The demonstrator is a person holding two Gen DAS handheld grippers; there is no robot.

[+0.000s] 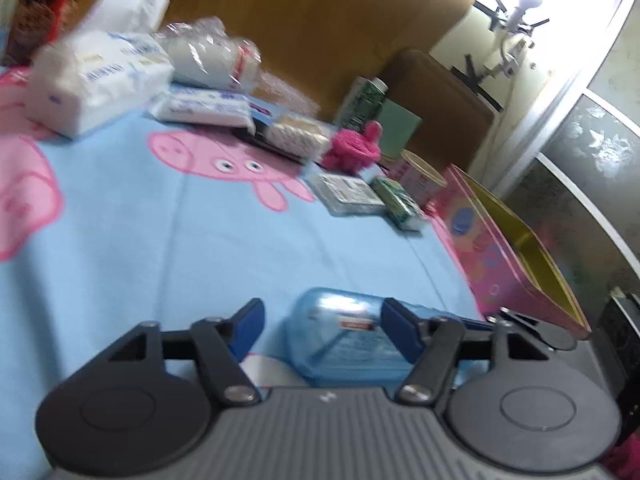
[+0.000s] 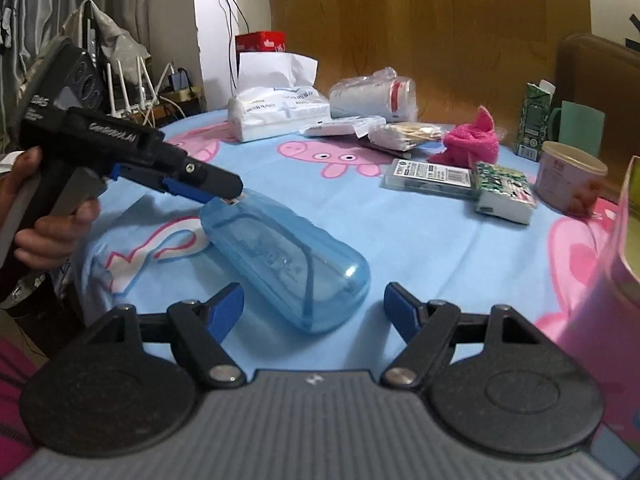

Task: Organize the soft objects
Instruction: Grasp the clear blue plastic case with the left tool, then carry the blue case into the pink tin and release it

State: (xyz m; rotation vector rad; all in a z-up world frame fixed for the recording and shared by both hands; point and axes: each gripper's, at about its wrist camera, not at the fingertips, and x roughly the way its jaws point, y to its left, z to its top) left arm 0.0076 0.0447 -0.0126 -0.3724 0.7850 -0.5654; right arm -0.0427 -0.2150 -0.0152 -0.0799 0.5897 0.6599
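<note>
green carton [image 2: 536,120], pink tub [image 2: 568,184]; router [image 2: 128,92]

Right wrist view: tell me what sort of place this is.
Probably a lived-in home room, not a lab: a round table under a cartoon pig cloth, a router with tangled cables by the curtain, and household tissue packs on the table.

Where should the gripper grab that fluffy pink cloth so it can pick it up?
Best guess: pinch the pink cloth at the peak that sticks up on top, coming straight down from above. It sits in a loose heap, so that raised fold gives the fingers something to close on. A green carton and a packet of cotton swabs crowd its sides, so a sideways approach looks awkward.
</note>
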